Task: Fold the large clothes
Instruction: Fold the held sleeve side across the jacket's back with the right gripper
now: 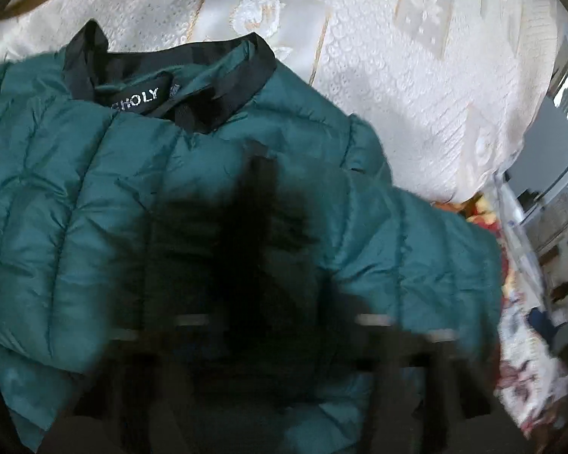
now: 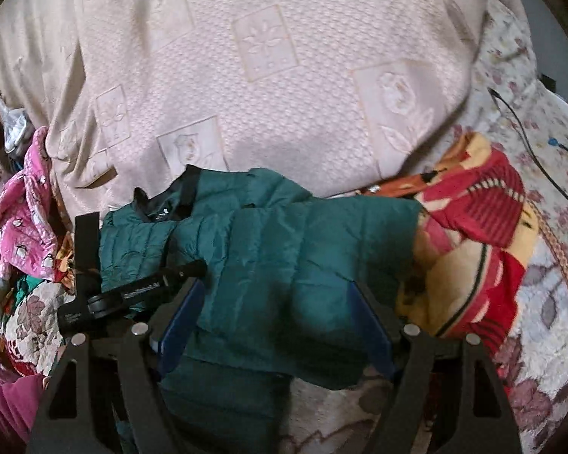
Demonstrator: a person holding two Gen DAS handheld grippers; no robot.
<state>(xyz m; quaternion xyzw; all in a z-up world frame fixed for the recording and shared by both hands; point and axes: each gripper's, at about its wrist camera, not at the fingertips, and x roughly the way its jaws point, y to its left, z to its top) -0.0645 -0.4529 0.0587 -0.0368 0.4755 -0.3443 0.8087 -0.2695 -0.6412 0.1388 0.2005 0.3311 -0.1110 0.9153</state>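
beyond the green jacket [image 2: 269,249] the cream bedspread [image 2: 246,87] lies bare and passable, while the left is crowded by pink clothes [image 2: 26,212] and the left tongs [image 2: 132,291], and a red blanket [image 2: 473,234] bunches right.

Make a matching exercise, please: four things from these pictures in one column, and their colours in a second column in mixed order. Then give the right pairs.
Things:
1. puffer jacket
2. jacket collar trim
3. bedspread
4. crumpled garment at the left

Colours:
A. pink
B. black
C. dark green
D. cream

Pairs: 1-C, 2-B, 3-D, 4-A
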